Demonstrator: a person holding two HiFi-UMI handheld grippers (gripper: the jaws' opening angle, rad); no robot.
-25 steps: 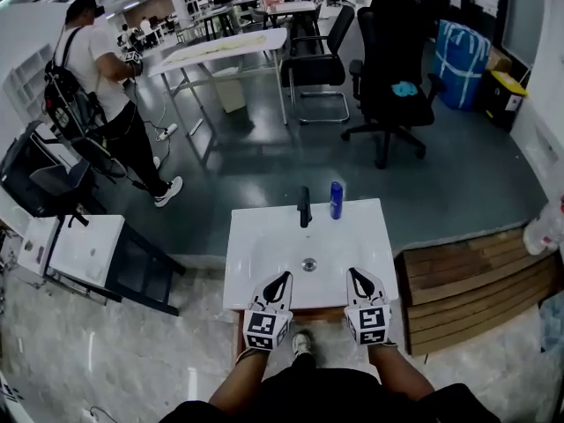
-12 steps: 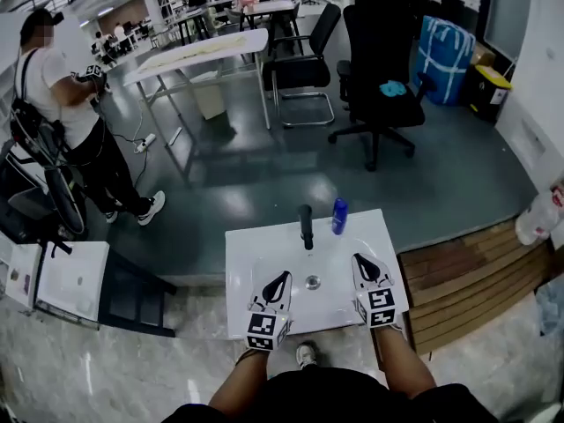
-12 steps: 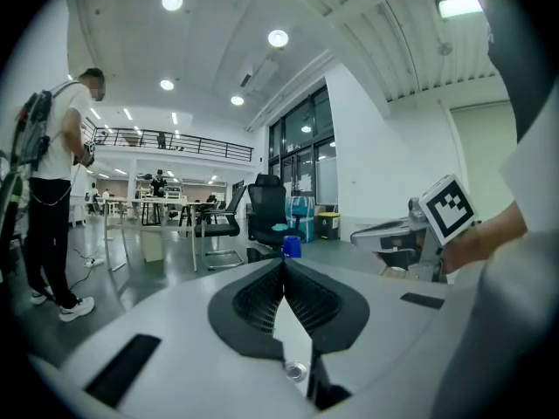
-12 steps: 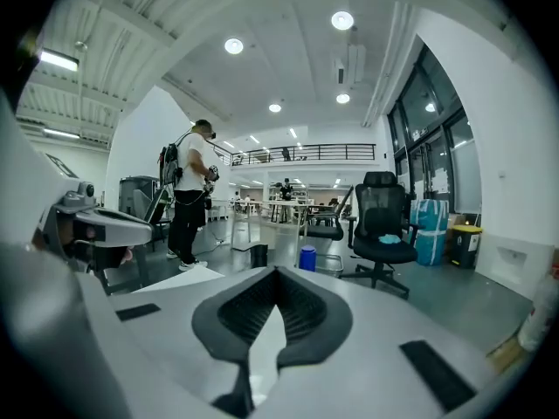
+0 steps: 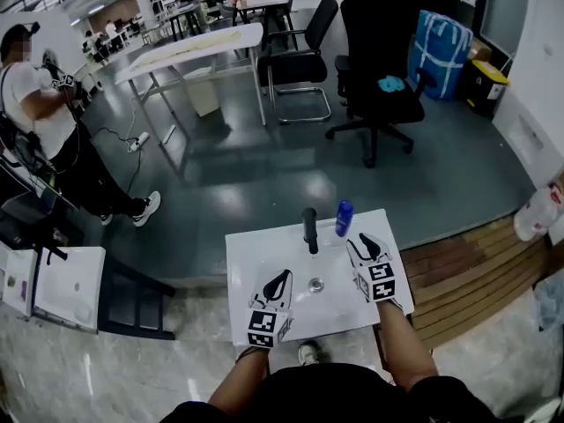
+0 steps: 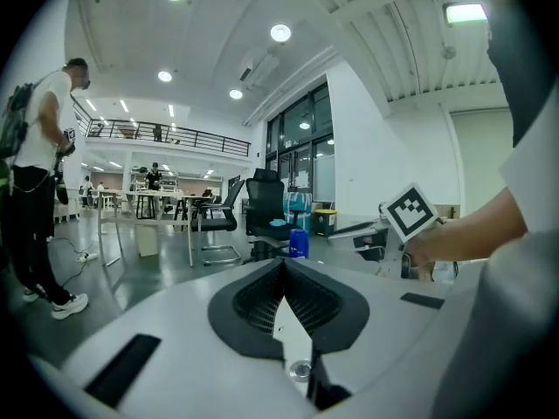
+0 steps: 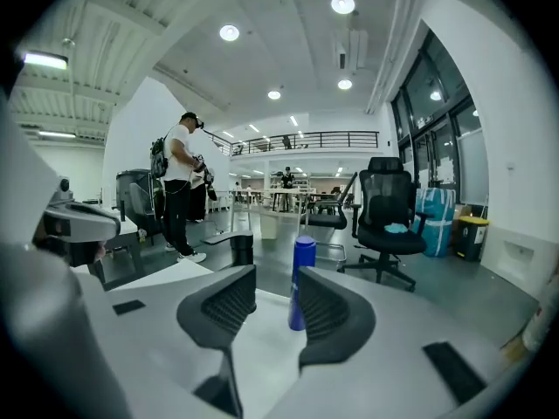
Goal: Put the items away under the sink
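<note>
A blue bottle (image 5: 344, 218) stands upright at the back right of the white sink (image 5: 256, 258), beside the black tap (image 5: 309, 229). My right gripper (image 5: 366, 248) hovers over the sink's right side, open, just short of the blue bottle (image 7: 301, 283), which shows in the gap ahead of its jaws. My left gripper (image 5: 278, 283) is shut and empty over the sink's front left. From the left gripper view the blue bottle (image 6: 299, 243) is far ahead, and the right gripper (image 6: 409, 219) is off to the right.
A black office chair (image 5: 377, 77) and a long table (image 5: 189, 49) stand on the grey floor beyond the sink. A person with a backpack (image 5: 40, 122) stands at far left. Wooden planks (image 5: 463, 276) lie right of the sink; a white cabinet (image 5: 62, 287) sits left.
My right gripper has moved forward toward the blue bottle. The left gripper has stayed near the sink's front. The head view shifted, and the person at left moved further left.
</note>
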